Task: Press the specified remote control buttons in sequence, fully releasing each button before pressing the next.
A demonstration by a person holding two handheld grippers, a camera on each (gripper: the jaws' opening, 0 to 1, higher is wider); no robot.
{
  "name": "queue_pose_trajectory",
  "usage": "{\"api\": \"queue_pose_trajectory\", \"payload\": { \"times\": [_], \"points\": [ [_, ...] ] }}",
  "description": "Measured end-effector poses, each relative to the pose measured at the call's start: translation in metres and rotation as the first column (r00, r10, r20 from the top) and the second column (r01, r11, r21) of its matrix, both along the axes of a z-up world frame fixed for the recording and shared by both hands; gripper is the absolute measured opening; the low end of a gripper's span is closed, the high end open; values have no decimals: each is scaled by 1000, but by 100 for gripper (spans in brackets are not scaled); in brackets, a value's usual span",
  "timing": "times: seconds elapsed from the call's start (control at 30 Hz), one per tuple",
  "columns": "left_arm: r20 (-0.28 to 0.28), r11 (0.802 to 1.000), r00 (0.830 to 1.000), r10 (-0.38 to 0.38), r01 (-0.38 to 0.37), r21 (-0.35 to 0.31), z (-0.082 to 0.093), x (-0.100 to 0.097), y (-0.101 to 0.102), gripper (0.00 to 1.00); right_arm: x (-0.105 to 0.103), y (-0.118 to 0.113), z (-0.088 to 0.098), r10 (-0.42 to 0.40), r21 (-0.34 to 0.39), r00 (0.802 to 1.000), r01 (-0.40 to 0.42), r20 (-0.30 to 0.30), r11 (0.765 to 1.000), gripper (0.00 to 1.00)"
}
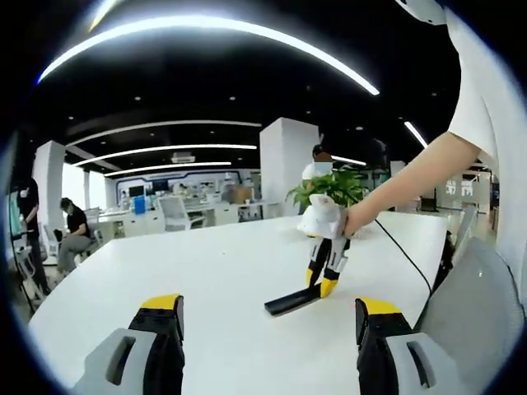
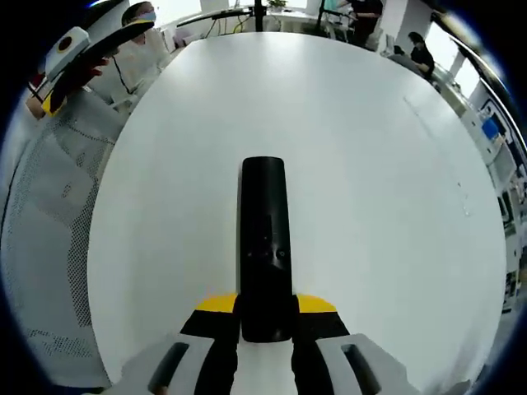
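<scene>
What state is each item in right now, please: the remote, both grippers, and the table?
Remote control: flat on the table, near end between the right gripper's jaws.
Right gripper: closed on the remote's end.
Left gripper: open, holding nothing, raised off the table.
Table: white, carrying the remote.

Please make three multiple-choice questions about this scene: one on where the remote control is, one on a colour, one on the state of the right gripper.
1. Where does the remote control lie?
A. on the white table
B. on a chair
C. on the floor

2. What colour are the tips of the right gripper?
A. red
B. yellow
C. green

3. How do the right gripper's jaws stand?
A. wide open, far from the remote control
B. shut on a cup
C. closed against the near end of the remote control

Answers:
1 A, the black remote control rests flat on the table top.
2 B, yellow pads show on either side of it.
3 C, both jaws flank its near end.
</scene>
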State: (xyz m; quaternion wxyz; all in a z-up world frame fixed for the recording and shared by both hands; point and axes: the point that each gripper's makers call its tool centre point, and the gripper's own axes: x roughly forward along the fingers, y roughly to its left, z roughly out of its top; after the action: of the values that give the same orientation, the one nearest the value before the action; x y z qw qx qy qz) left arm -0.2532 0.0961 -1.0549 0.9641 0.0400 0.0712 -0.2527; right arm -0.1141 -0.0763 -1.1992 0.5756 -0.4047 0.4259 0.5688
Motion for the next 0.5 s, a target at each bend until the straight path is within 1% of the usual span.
{"api": "queue_pose_trajectory", "payload": {
  "times": [0.23, 0.5],
  "points": [
    [-9, 1000, 1000, 1, -1, -1, -1, 0, 0, 89, 15, 1, 0, -27, -8, 1000, 27, 4, 1000, 21],
    [-21, 1000, 1000, 2, -2, 0, -4, 0, 0, 89, 30, 1, -1, -38, -12, 999, 38, 5, 999, 21]
  ]
}}
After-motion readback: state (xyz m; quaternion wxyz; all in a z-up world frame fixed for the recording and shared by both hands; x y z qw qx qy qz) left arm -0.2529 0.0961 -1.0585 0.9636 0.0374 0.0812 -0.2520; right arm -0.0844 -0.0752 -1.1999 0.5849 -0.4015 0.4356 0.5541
